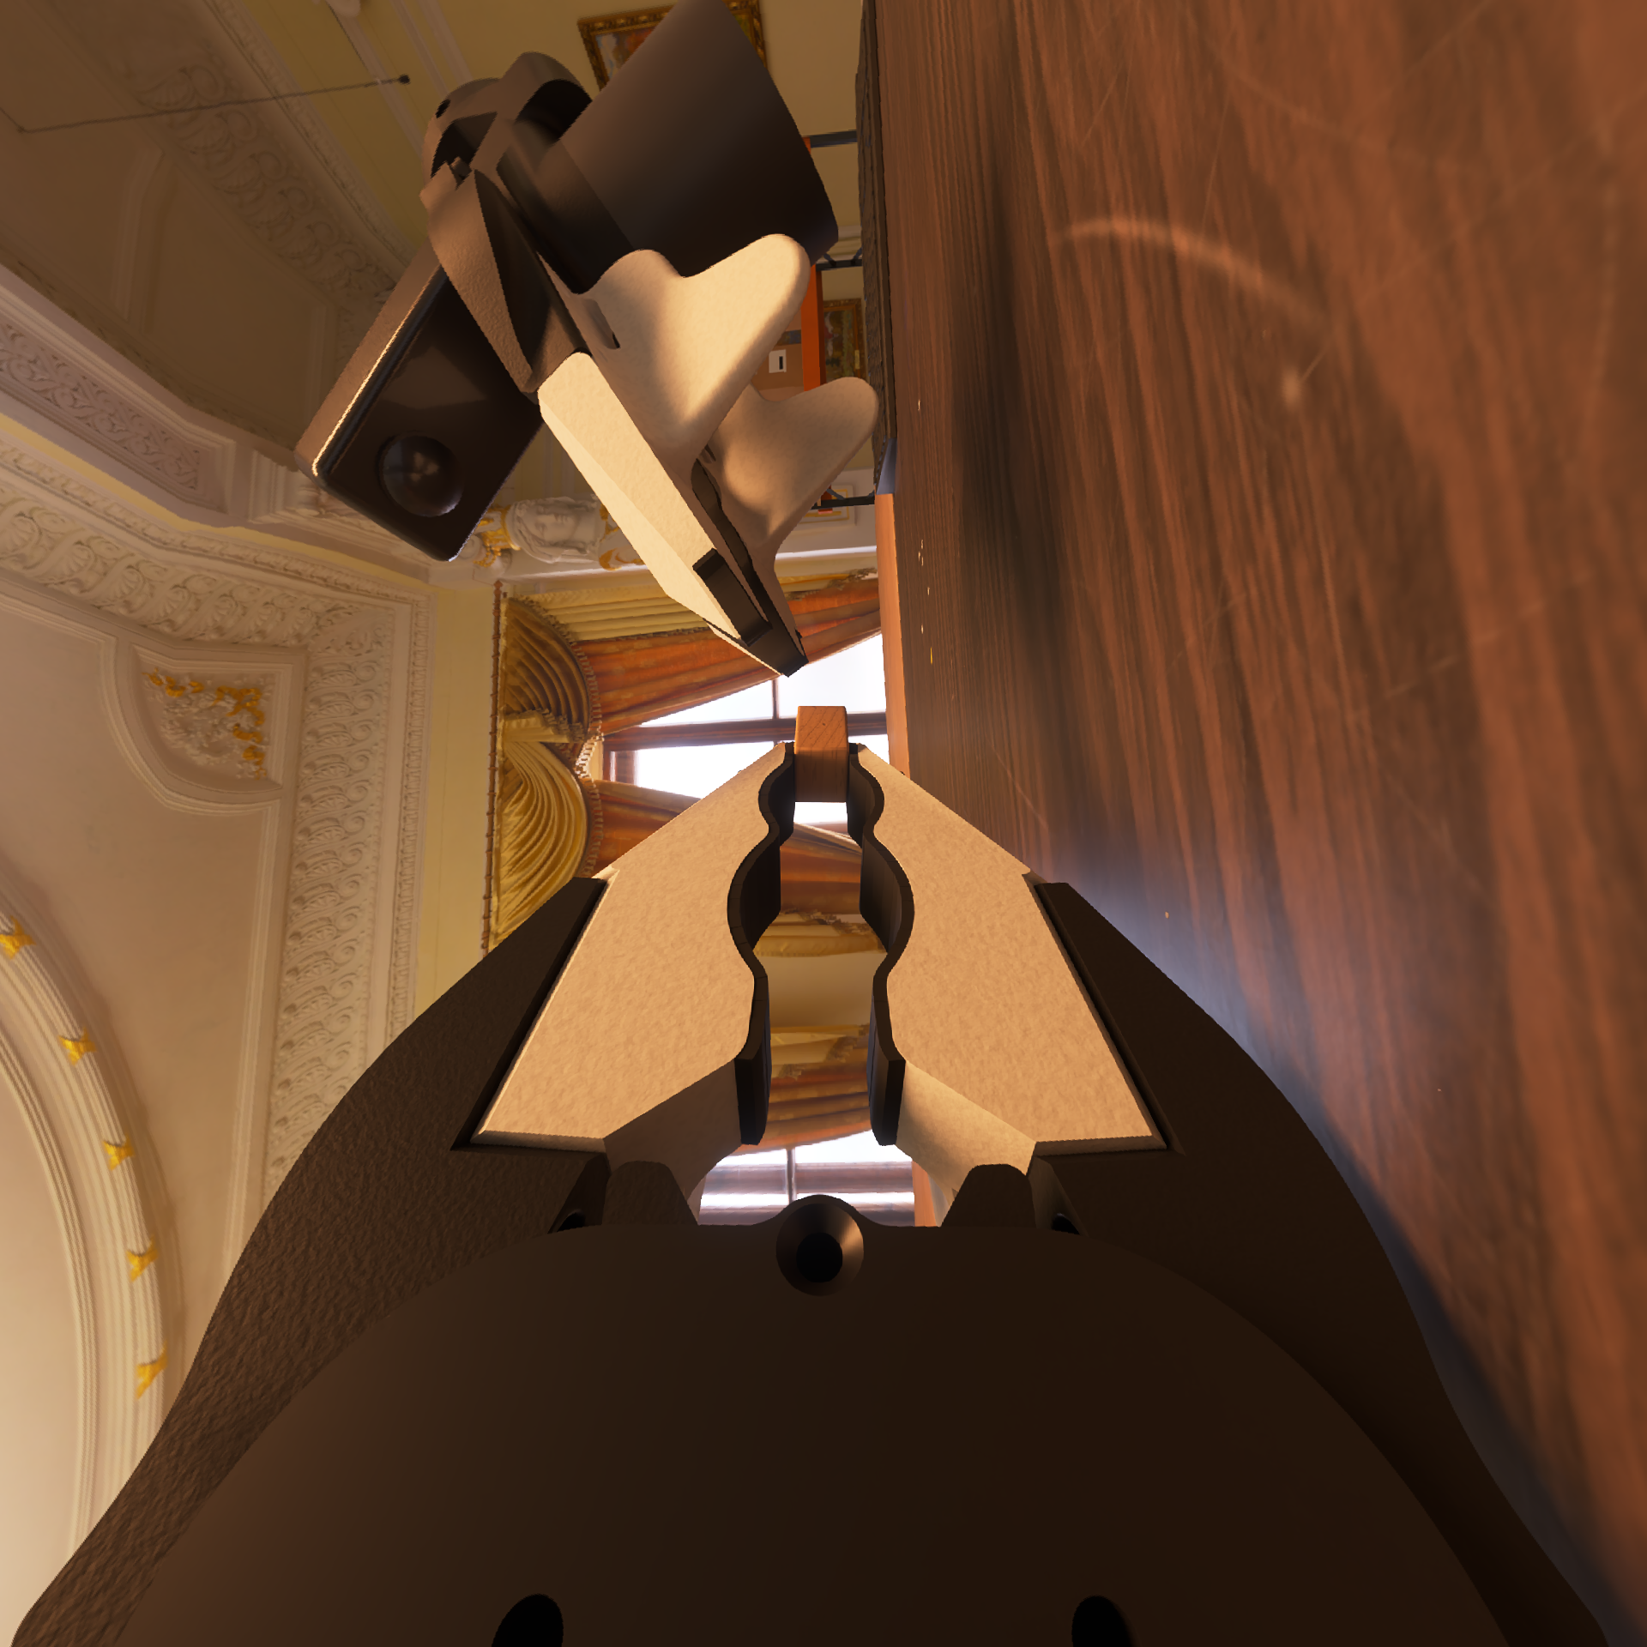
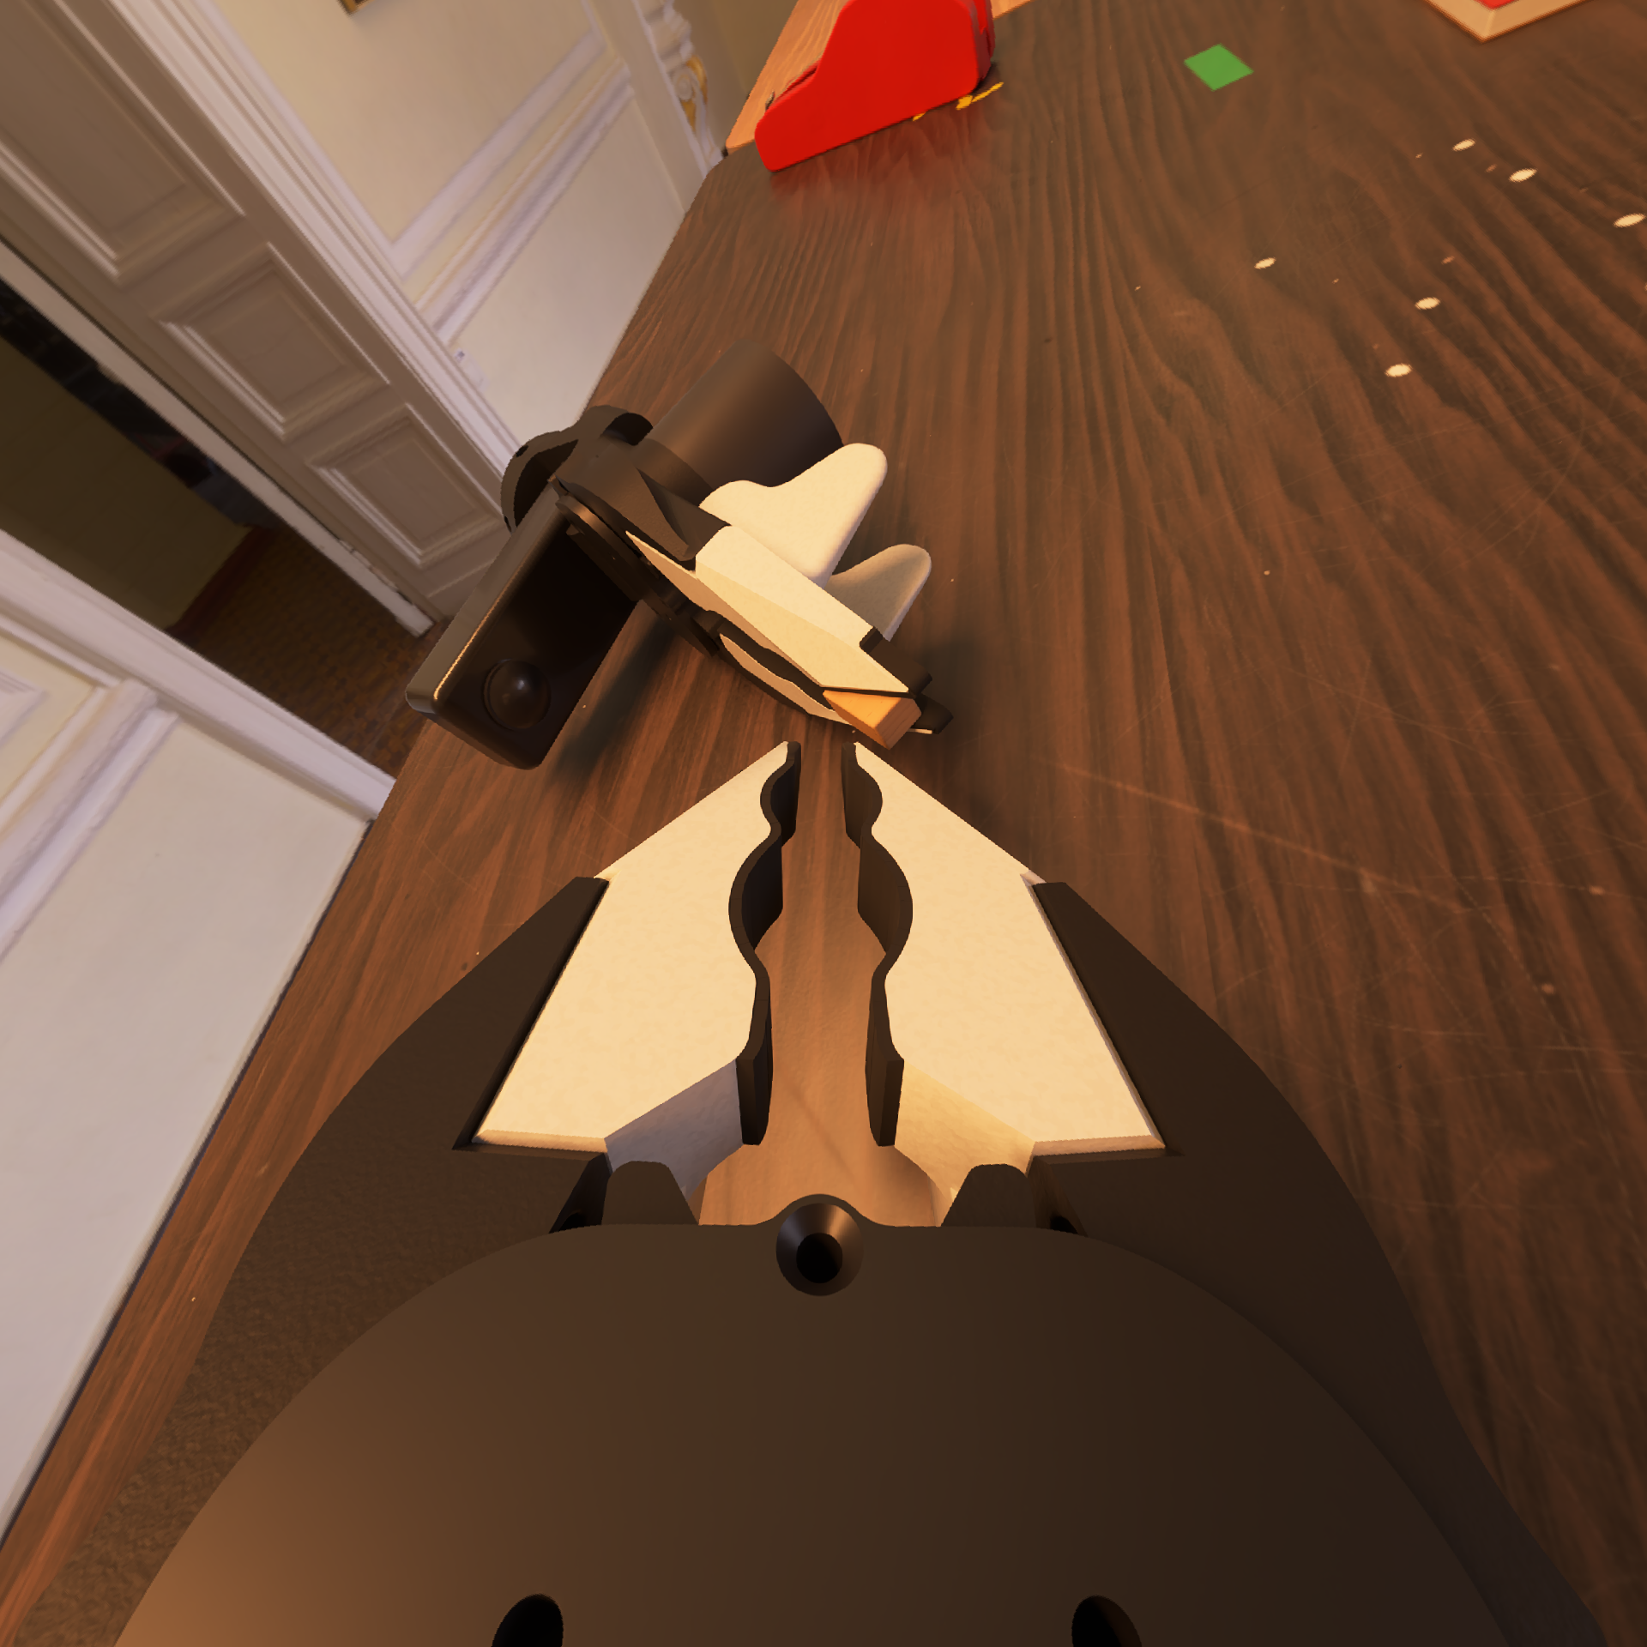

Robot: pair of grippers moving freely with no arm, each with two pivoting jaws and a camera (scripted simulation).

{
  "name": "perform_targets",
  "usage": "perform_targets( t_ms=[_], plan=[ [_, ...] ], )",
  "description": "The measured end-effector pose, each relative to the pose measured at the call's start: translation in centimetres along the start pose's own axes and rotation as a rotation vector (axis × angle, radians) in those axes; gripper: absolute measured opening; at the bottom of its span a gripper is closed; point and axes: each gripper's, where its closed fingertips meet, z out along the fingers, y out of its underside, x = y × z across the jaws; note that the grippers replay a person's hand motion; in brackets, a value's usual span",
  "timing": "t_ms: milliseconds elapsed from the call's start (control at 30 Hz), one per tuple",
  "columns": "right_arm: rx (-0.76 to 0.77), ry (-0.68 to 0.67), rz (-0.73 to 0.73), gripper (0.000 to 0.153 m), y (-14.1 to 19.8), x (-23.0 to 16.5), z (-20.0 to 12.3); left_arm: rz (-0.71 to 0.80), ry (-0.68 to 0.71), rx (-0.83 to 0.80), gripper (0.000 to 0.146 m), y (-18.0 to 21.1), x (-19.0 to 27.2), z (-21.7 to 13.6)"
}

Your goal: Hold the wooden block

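Observation:
In the left wrist view, my left gripper (image 1: pixel 822 759) is shut on a small light wooden block (image 1: pixel 821 735), pinched at the fingertips and held off the dark wooden table (image 1: pixel 1292 624). The right gripper (image 1: pixel 774 643) hangs just beyond the block with its tips close to it and its fingers together. In the right wrist view, my right gripper (image 2: pixel 820 757) has its jaws nearly together with nothing between them. Its tips stand just short of the left gripper (image 2: pixel 896 713) and the block (image 2: pixel 878 710), above the table (image 2: pixel 1248 624).
A red object (image 2: pixel 873 80) lies at the table's far edge. A green square patch (image 2: pixel 1217 67) is on the table beyond it, and a light-framed thing (image 2: pixel 1506 13) at the top right corner. The table edge (image 2: pixel 499 677) runs along the left, with white panelled walls past it.

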Motion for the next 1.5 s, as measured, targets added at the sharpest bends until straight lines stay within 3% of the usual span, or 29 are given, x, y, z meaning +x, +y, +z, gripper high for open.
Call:
perform_targets(
  t_ms=[767, 1000, 1200, 1500],
  plan=[
    [-0.034, 0.065, -0.126, 0.006, 0.1, -0.1, 0.4, -0.01, 0.018, -0.012, 0.01, 0.1, 0.3, 0.1],
    [0.023, 0.109, -0.182, 0.005, -0.9, 0.3, -0.7, -0.066, 0.023, -0.052, 0.01, 1.1, 0.1, 0.3],
    [0.019, 0.057, -0.207, 0.005, -1.0, -0.8, -2.0, -0.124, 0.03, -0.058, 0.01, 1.4, 0.1, 0.4],
    [-0.041, 0.038, -0.199, 0.005, -0.1, -1.1, -1.2, -0.137, 0.026, -0.051, 0.01, 1.3, 0.0, 0.4]
  ],
)
